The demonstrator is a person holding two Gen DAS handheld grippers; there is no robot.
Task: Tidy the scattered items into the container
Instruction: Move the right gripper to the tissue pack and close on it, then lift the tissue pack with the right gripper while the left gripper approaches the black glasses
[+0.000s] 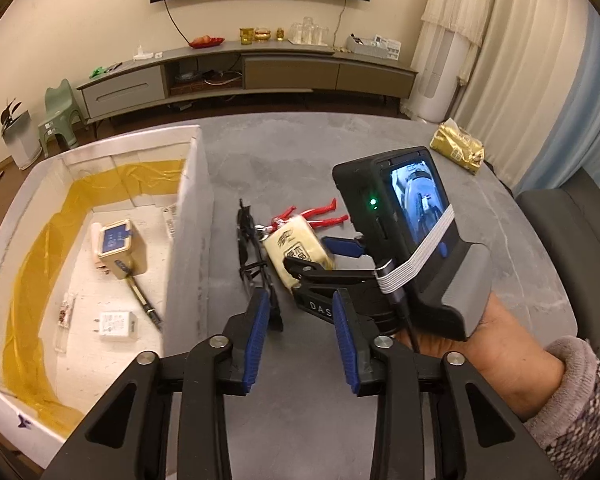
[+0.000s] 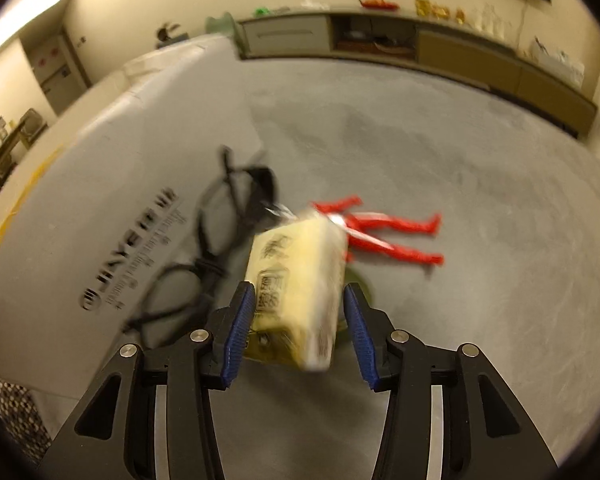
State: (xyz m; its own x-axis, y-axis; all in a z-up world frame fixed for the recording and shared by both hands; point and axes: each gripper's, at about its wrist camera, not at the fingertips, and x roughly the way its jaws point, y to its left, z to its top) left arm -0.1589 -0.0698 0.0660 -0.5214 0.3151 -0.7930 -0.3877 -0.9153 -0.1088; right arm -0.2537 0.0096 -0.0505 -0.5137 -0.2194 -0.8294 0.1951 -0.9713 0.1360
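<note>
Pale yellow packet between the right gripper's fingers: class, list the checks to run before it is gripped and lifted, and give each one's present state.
1. Packet lies between the right gripper fingers: ok.
2. Fingers closed on the packet: not ok, gaps show on both sides.
3. Black glasses clear of the packet: cannot tell, blurred and very close.
4. Red toy figure clear of the packet: not ok, partly beneath it.
5. White box has bare floor left: ok.
6. Left gripper open and empty: ok.
</note>
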